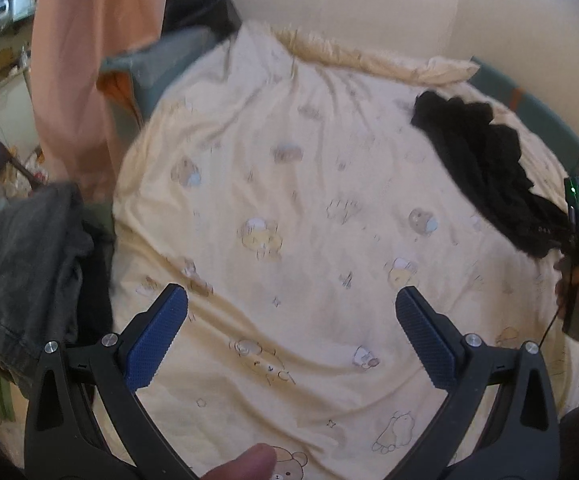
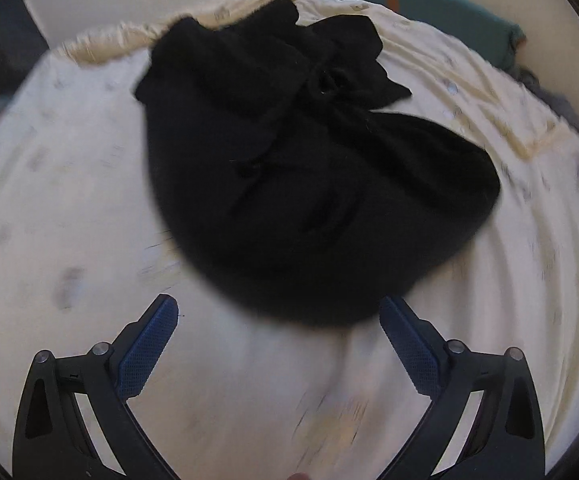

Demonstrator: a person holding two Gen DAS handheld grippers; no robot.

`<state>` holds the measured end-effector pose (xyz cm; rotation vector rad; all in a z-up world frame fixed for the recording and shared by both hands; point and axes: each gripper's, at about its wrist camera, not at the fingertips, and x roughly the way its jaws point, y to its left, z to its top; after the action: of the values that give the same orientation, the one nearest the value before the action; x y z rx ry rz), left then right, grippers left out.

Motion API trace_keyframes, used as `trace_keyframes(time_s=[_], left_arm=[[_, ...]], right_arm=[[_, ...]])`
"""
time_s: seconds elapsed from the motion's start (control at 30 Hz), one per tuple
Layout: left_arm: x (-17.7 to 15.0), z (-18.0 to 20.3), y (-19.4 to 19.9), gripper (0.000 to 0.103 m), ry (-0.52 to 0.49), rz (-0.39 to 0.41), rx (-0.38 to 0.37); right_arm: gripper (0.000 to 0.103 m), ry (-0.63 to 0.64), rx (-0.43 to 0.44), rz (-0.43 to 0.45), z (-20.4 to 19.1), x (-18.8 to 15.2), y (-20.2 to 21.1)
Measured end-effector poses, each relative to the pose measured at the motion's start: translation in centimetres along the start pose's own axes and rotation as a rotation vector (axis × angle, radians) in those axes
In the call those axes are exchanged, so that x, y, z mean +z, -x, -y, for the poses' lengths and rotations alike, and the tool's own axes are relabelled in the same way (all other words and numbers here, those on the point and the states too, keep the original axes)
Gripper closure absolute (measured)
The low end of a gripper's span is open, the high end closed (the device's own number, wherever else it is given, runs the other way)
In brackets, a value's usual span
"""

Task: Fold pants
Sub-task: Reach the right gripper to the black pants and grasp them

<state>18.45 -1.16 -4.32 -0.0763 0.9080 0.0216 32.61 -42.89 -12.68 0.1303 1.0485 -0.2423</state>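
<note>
Folding not begun: black pants point(image 2: 309, 184) lie bunched on bed point(image 2: 69, 240), filling frame centre of right view. Right claw point(image 2: 279, 320) wide, empty, just short of heap. Left claw point(image 1: 291, 308) wide, empty, well apart. All folds remain.

Brightness: soft, even indoor light in both views; the cream bedspread point(image 1: 289, 200) reads warm in the left view, paler and washed out in the right.
Shadows: faint, only shallow grey in the bedspread's creases.
Blur: motion smear in both, stronger in the right view, where the printed pattern streaks.
Dark detail: the black pants point(image 2: 309, 184) show almost no texture, their edge fuzzy.
Sharpest parts: the blue pads point(image 1: 157, 340) of the left tool point(image 1: 291, 300) and of the right tool point(image 2: 277, 312).
Distortion: fisheye bulge, black vignette at the corners.
</note>
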Motion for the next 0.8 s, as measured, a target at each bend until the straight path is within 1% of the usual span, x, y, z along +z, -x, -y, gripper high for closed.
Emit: trace_keyframes(time_s=[0.07,0.17,0.2,0.23,0.27,0.3,0.33,0.37,0.4,0.43,0.53,0.6,0.63,0.7,0.8], left_arm=[[0.0,-0.2,-1.1,0.000,0.020,-0.033,-0.006],[-0.2,0.0,-1.6,0.000,0.004,-0.023,0.020],[-0.3,0.1,-1.7,0.000,-0.007,-0.024,0.026],[-0.4,0.1,-1.8,0.000,-0.010,-0.026,0.024],[-0.5,0.0,-1.7,0.000,-0.009,-0.029,0.020],[-0.5,-0.1,-1.7,0.000,-0.006,-0.029,0.022],[-0.5,-0.1,-1.6,0.000,-0.004,-0.026,0.025],[-0.6,-0.1,-1.4,0.000,-0.001,-0.021,0.026],[-0.6,-0.2,-1.1,0.000,0.000,-0.014,0.023],[-0.6,-0.1,-0.8,0.000,-0.004,-0.011,0.019],[-0.9,0.2,0.0,0.000,-0.043,-0.004,0.004],[-0.9,0.2,0.8,0.000,-0.052,0.005,0.000],[-0.9,0.1,1.1,0.000,-0.048,0.008,-0.002],[-0.7,-0.3,1.9,0.000,-0.032,0.012,-0.002],[-0.3,-1.3,3.2,0.000,-0.003,0.029,-0.005]], right_arm=[[0.003,0.048,-0.055,-0.013,-0.5,0.7,-2.1],[0.004,0.084,-0.093,-0.015,-0.8,1.5,-4.2],[0.009,0.095,-0.092,-0.017,-0.8,1.7,-4.8],[0.020,0.104,-0.098,-0.020,-1.2,1.7,-4.9],[0.027,0.117,-0.105,-0.020,-1.3,1.9,-5.2],[0.048,0.137,-0.094,-0.019,-1.3,2.0,-5.3],[0.077,0.163,-0.091,-0.010,-1.6,1.9,-5.1],[0.087,0.186,-0.078,0.001,-1.8,1.8,-4.6],[0.092,0.195,-0.079,0.003,-2.1,1.7,-4.2],[0.093,0.208,-0.072,0.017,-2.4,1.6,-3.5],[0.094,0.267,-0.011,0.072,-3.9,0.7,-0.4],[0.095,0.313,0.049,0.106,-5.6,-0.4,2.2],[0.095,0.342,0.092,0.125,-6.9,-1.3,4.0],[0.095,0.387,0.145,0.158,-9.0,-2.5,6.8],[0.097,0.425,0.237,0.182,-11.4,-4.6,10.3]])
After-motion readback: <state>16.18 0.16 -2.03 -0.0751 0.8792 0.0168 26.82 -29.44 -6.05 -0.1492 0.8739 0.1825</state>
